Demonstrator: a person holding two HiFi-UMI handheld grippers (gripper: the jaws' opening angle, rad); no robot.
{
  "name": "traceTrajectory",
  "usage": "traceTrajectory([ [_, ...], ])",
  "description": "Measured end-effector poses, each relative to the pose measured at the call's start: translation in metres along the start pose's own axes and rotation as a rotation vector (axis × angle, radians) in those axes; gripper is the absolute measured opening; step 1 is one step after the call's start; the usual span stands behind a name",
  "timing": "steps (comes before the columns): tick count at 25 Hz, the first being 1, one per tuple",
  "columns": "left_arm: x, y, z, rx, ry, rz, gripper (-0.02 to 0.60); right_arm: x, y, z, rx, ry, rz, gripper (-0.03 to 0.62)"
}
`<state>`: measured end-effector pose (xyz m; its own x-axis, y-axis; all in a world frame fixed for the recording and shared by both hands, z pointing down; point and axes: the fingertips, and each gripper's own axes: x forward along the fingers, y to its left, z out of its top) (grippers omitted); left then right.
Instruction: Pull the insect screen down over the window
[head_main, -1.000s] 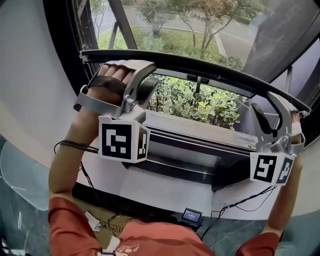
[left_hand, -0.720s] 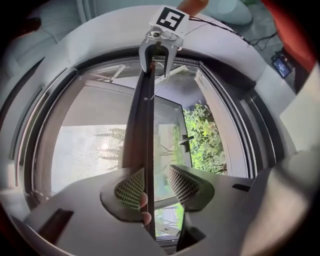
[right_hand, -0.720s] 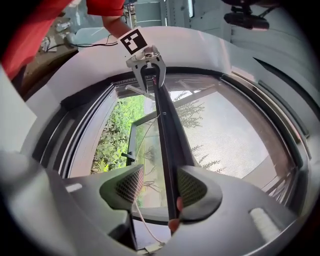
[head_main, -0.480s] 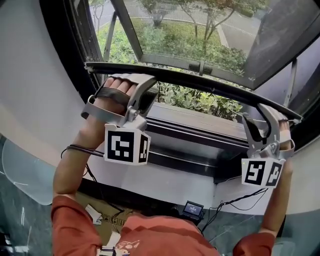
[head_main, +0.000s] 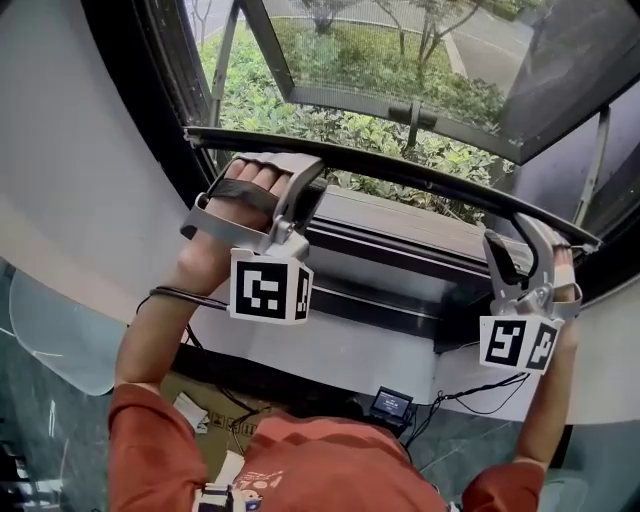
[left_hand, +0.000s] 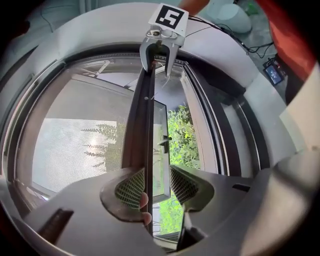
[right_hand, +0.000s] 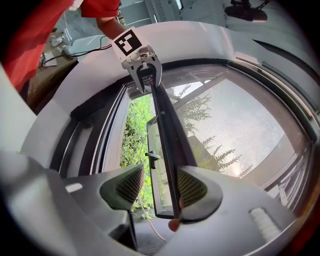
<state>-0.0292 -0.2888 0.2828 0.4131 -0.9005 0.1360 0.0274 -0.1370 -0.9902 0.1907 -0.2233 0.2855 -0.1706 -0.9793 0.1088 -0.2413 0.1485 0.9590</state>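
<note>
Hooked onto the dark bottom bar (head_main: 400, 172) of the insect screen (right_hand: 235, 130) near both ends: left gripper (head_main: 312, 190) just beside the left side of the window frame (head_main: 165, 90), right gripper (head_main: 515, 240) close to the bar's right tip. Spread on the left, having just closed a little, with the bar running between the jaws, lying against one pad only and leaving a gap on the other side. Spread on the right as well, bar against one pad and apart from the other.

Drawn partway down the window, with mesh stretched above the bar and an uncovered strip below it, down to the grey sill (head_main: 390, 215). Slanted across the head view, from upper left to lower right. Through the open strip, green shrubs (head_main: 430, 195) outside. Under the sill, a white ledge (head_main: 350, 350), well apart from both grippers.
</note>
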Motion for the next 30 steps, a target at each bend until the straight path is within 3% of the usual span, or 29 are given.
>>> traceTrajectory([
  [14,0.007,-0.057,0.000,-0.036,0.001,-0.078,0.155,0.004,0.054,-0.014,0.089,0.000,0.079,0.216],
  [23,0.006,-0.062,-0.002,-0.046,0.006,-0.104,0.155,0.005,0.057,-0.013,0.113,0.000,0.084,0.216],
  [30,0.010,-0.093,-0.001,-0.062,-0.002,-0.168,0.158,0.007,0.088,-0.021,0.135,0.021,0.146,0.218],
])
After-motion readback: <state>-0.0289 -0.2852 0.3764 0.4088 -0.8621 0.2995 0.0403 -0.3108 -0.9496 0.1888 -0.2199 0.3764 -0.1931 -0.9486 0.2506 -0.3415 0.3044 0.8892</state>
